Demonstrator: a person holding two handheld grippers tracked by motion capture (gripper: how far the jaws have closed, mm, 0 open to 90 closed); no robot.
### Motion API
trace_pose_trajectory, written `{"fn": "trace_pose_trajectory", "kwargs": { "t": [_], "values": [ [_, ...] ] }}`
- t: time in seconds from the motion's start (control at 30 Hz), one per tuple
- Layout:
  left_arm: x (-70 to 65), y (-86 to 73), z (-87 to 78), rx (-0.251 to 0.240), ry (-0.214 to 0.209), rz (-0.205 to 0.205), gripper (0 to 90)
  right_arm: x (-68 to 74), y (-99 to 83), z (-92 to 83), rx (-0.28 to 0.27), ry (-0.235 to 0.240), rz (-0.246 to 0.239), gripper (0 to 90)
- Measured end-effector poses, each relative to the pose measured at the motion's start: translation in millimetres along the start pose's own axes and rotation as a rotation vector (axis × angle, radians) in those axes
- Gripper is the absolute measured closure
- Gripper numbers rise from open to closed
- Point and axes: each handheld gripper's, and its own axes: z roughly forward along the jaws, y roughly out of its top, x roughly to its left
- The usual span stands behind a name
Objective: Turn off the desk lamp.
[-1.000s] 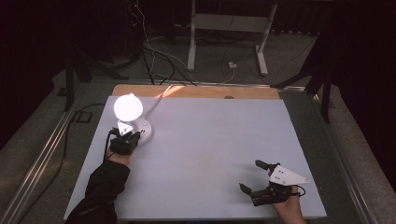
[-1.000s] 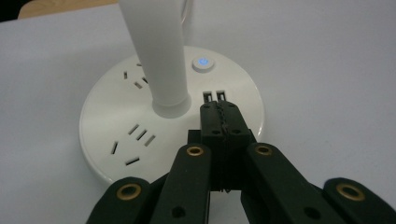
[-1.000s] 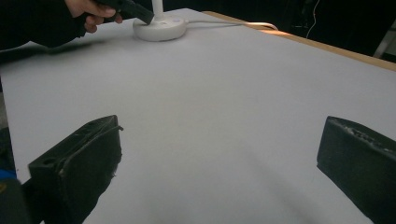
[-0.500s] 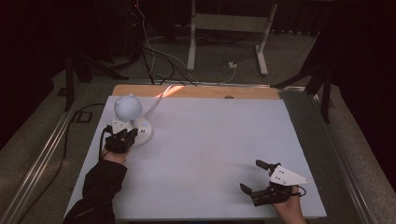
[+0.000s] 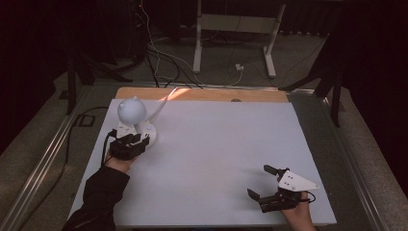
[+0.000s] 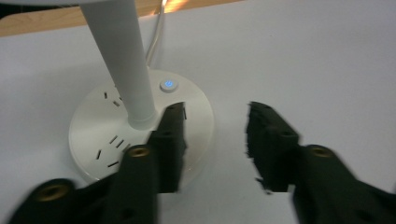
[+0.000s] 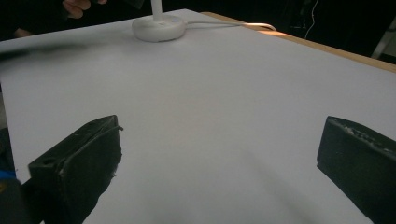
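Left gripper (image 6: pixel 215 140), jaws spread, one over the lamp (image 6: pixel 140 126) base; right gripper (image 5: pixel 263 185) spread wide, near right of the counter (image 5: pixel 221 144).

The one obstacle on your white table (image 5: pixel 211 144) is the desk lamp (image 5: pixel 137 122) at about ten o'clock: a round base (image 6: pixel 140 135) with a lit blue button (image 6: pixel 168 85), an upright stem (image 6: pixel 122 56) and a globe head above. Its cord (image 5: pixel 161 103) trails toward twelve o'clock, over the wooden edge (image 5: pixel 202 94). Your left gripper (image 6: pixel 215 135) sits right at that base, one jaw over its rim, the other over bare table. From the centre through three to six o'clock the surface lies open; your right gripper (image 5: pixel 269 185), jaws wide apart, has nothing near it.
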Motion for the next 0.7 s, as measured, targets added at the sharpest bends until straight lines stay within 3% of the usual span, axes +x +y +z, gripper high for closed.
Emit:
{"fn": "trace_pose_trajectory", "kwargs": {
  "t": [0.07, 0.17, 0.2, 0.33, 0.37, 0.5, 0.7],
  "values": [
    [-0.8, -0.3, -0.3, 0.002, -0.012, -0.009, 46.2, 0.1, -0.1, 0.2, 0.001, 0.001, 0.000, 0.0],
    [-2.0, -0.9, -0.2, 0.016, -0.027, -0.014, 35.0, 0.4, 0.0, 0.0, 0.001, 0.000, 0.000, 0.0],
    [-2.5, -1.0, -0.6, 0.018, -0.033, -0.014, 27.6, -0.1, -0.1, -0.2, 0.000, -0.001, 0.000, 0.0],
    [-3.9, -0.9, -4.8, 0.020, -0.063, -0.021, 17.5, -0.3, -0.2, -0.3, 0.000, -0.002, 0.001, 0.0],
    [-3.7, -1.1, -6.2, 0.020, -0.080, -0.022, 9.4, 0.0, -0.1, -0.4, -0.001, -0.001, 0.000, 0.0],
    [-4.3, -3.4, -11.1, 0.018, -0.133, -0.018, 3.2, -0.1, -0.1, -0.4, -0.001, -0.002, 0.001, 0.0],
    [-7.4, -10.1, -19.0, 0.004, -0.161, -0.002, 1.6, 0.3, 0.1, -0.4, -0.001, -0.003, 0.001, 0.0]
  ]
}}
